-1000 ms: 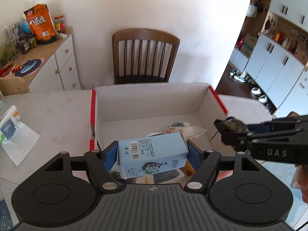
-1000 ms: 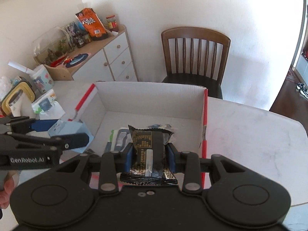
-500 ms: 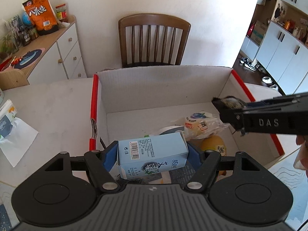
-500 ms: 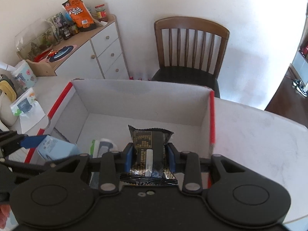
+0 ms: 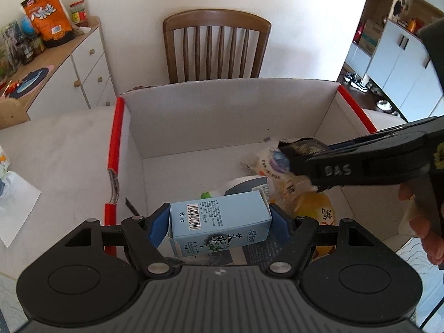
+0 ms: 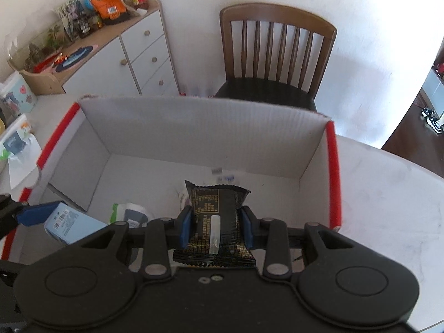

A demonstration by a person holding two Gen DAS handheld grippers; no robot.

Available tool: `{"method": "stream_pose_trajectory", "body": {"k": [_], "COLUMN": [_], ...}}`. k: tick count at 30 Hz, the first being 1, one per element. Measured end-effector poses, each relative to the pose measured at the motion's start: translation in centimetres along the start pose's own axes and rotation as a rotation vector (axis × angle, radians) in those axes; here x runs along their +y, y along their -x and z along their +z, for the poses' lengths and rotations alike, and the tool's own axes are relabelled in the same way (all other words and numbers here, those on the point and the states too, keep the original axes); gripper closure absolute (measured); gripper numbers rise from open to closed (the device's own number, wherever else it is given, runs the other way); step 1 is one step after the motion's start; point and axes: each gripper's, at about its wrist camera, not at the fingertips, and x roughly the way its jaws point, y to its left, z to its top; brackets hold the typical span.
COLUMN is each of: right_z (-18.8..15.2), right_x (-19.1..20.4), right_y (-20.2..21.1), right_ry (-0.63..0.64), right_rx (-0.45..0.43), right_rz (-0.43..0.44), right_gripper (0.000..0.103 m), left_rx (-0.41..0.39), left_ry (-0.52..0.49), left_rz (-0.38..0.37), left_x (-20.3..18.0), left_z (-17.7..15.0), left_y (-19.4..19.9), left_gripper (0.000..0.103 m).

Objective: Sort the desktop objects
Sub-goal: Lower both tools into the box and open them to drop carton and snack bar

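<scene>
My left gripper (image 5: 219,222) is shut on a light blue carton (image 5: 219,226), held sideways above the near left part of a white cardboard box with red edges (image 5: 230,111). My right gripper (image 6: 216,224) is shut on a black snack packet with gold print (image 6: 215,216), hanging over the same box (image 6: 205,130). In the left wrist view the right gripper (image 5: 298,154) reaches in from the right with the black packet (image 5: 302,145) at its tip. In the right wrist view the blue carton (image 6: 69,224) shows at lower left. Several packets (image 5: 280,174) lie on the box floor.
A wooden chair (image 5: 216,47) stands behind the box. A white drawer cabinet (image 5: 83,75) with an orange snack bag (image 5: 47,19) and jars is at the back left. Tissue packs (image 6: 19,144) lie on the table left of the box. A hand (image 5: 424,222) grips the right tool.
Both grippers have moved forward and down over the box, which now fills more of each view. The right gripper has come further in above the packets. Both grips are unchanged.
</scene>
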Motion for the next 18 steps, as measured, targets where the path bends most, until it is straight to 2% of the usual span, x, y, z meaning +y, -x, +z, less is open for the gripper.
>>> {"method": "stream_pose_trajectory", "body": {"k": [11,16,18], "right_z": [-0.7,-1.0,-1.1], "right_x": [0.4,0.6,0.7], "right_y": [-1.2,-1.3,-1.2], "right_ry": [0.012,0.007,0.011], "right_rx": [0.037,0.040,0.036], "right_rz": [-0.004,-0.011,-0.012], "right_gripper": [0.068,0.064,0.057], "left_rx": [-0.003,0.006,0.008], "left_ry": [-0.111,-0.156,-0.164], "left_rz": [0.069,0.092,0.094], "left_x": [-2.0,-2.6,-2.7], "left_z": [-0.4,-0.6,-0.7], "left_y": [-0.7,-1.0,-1.0], "left_gripper": [0.029,0.029,0.029]}}
